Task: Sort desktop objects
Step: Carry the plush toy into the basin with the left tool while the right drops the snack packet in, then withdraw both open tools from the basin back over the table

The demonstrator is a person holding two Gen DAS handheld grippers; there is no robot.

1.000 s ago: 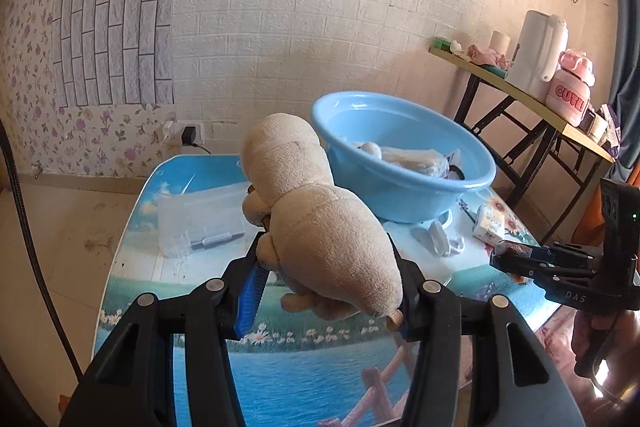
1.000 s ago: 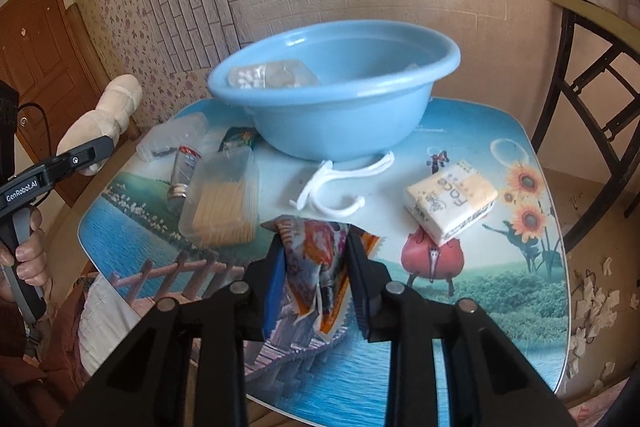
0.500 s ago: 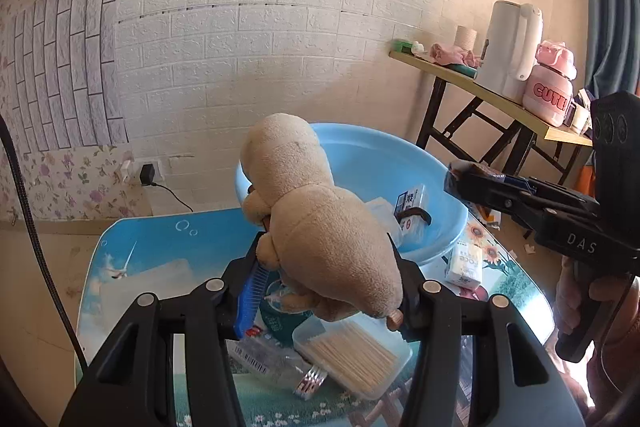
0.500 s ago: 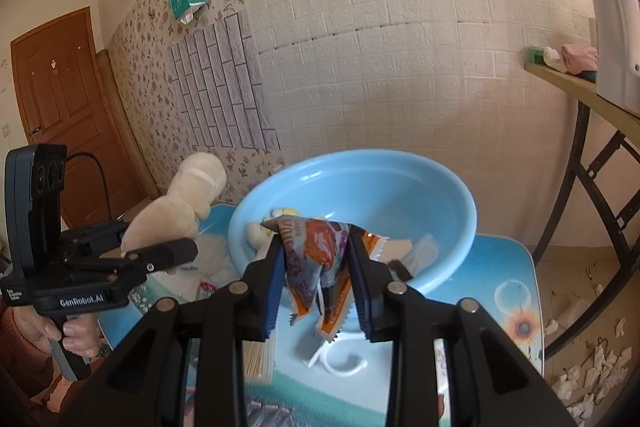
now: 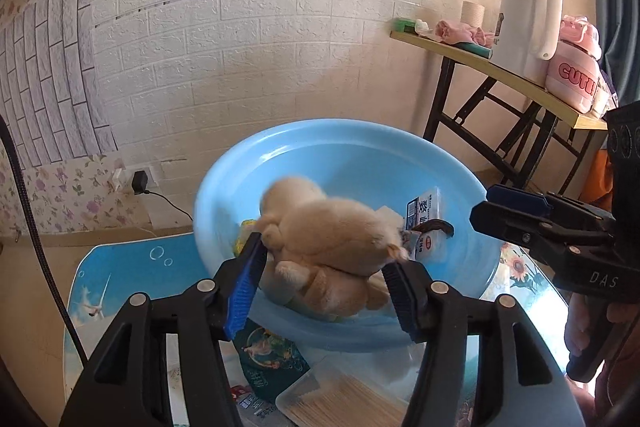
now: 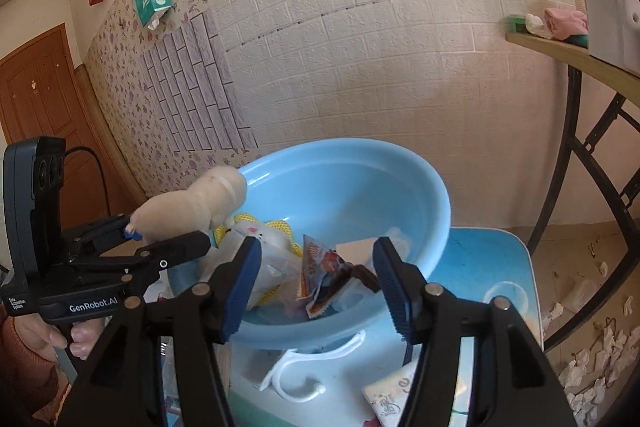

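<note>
A light blue basin (image 5: 360, 163) stands on the picture-printed table and holds several small items. My left gripper (image 5: 324, 267) is open over the basin's near rim; the beige plush toy (image 5: 332, 235) lies blurred between its spread fingers, dropping free. In the right wrist view the plush (image 6: 192, 207) sits at the basin's (image 6: 400, 179) left rim by the left gripper (image 6: 160, 239). My right gripper (image 6: 316, 279) is open and empty above the near rim. The orange snack packet (image 6: 320, 275) lies inside the basin below it.
A clear box of toothpicks (image 5: 344, 399) and a green packet (image 5: 268, 351) lie on the table in front of the basin. A white hook (image 6: 304, 371) and a tissue pack (image 6: 396, 395) lie near the right gripper. A folding side table (image 5: 500, 71) with a kettle stands right.
Both grippers have opened over the basin. The right one has let go of the snack packet, now in the basin. The left one has released the plush, which tips down.
</note>
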